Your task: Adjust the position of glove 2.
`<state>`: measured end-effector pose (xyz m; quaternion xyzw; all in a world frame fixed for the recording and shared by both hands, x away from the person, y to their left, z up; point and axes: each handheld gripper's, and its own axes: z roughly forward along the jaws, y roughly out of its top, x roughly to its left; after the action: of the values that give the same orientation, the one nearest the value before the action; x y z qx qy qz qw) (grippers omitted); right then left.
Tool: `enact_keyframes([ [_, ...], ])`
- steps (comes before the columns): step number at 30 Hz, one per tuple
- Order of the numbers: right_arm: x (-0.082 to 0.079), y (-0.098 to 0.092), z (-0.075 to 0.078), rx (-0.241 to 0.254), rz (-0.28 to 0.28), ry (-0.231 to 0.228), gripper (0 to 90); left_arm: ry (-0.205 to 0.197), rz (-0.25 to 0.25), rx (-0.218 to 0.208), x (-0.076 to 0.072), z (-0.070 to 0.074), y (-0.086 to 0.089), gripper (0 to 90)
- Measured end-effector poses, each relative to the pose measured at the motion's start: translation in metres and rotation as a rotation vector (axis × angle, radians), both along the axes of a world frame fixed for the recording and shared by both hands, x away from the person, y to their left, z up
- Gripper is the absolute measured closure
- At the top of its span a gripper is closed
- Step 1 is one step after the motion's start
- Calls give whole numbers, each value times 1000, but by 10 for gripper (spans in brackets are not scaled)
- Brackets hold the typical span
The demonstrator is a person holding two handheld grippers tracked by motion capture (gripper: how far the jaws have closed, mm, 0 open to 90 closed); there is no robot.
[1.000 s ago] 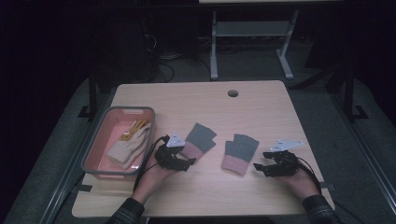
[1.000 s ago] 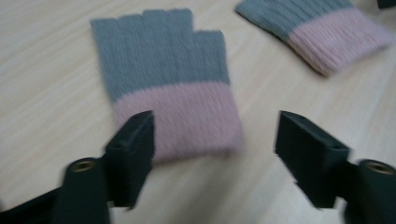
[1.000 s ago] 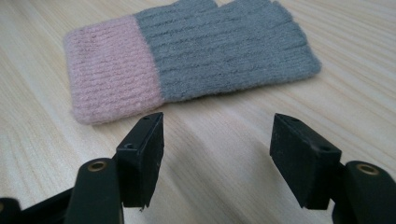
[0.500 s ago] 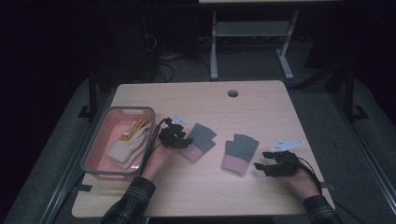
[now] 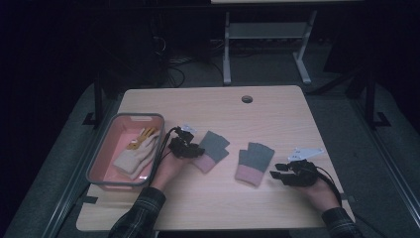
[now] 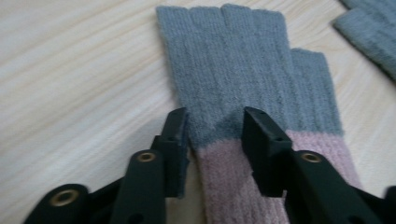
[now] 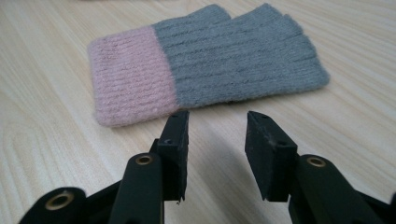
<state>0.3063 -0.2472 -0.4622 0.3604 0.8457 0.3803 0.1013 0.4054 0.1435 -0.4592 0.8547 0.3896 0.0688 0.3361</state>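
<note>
Grey-and-pink left glove [image 6: 243,93] lies between the left gripper's [image 6: 215,128] narrowing fingers [image 6: 261,140].

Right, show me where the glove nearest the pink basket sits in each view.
High view: the left glove lies left of centre, beside the basket, its pink cuff at the left tool.
Left gripper view: it fills the centre, between the jaws.
Right gripper view: not in it; that glove there is the other one.
Shared landmark: the pale wooden table.

counts on the surface [image 5: 208,106]
two grey-and-pink gloves [image 5: 212,150], one pink bin [image 5: 101,157], one cream glove [image 5: 136,154] inside it, two claws [image 5: 190,149].
</note>
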Motion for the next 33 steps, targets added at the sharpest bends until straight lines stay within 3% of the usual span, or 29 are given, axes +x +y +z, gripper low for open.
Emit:
enact_keyframes([
  [2, -1, 1, 0, -2, -2, 8, 597, 16, 1, -22, 1, -1, 1, 637],
  [8, 0, 2, 0, -3, 12, 2, 612, 21, -12, -31, 1, -2, 1, 714],
  [11, 0, 2, 0, -2, 16, 17, 641, -8, -30, -1, -1, 0, -2, 784],
  [14, 2, 2, 0, -1, 25, 33, 733, -17, -31, 28, -3, 4, -5, 822],
  [15, 2, 2, 0, -1, 25, 33, 733, -17, -29, 26, -4, 5, -5, 822],
  [16, 3, 2, 1, 0, 26, 35, 829, -18, -26, 17, -5, 6, -4, 825],
  [17, 3, 2, 1, 0, 26, 35, 829, -23, -17, 11, -5, 8, -4, 825],
  [18, 3, 3, 1, -1, 18, 31, 892, -27, -12, 3, -6, 10, -3, 825],
  [25, 12, 13, -1, -17, 37, 50, 900, -83, 25, -49, -11, 26, 3, 825],
  [33, 23, 33, -4, -32, 57, 48, 900, -117, 36, -77, -12, 32, 3, 826],
])
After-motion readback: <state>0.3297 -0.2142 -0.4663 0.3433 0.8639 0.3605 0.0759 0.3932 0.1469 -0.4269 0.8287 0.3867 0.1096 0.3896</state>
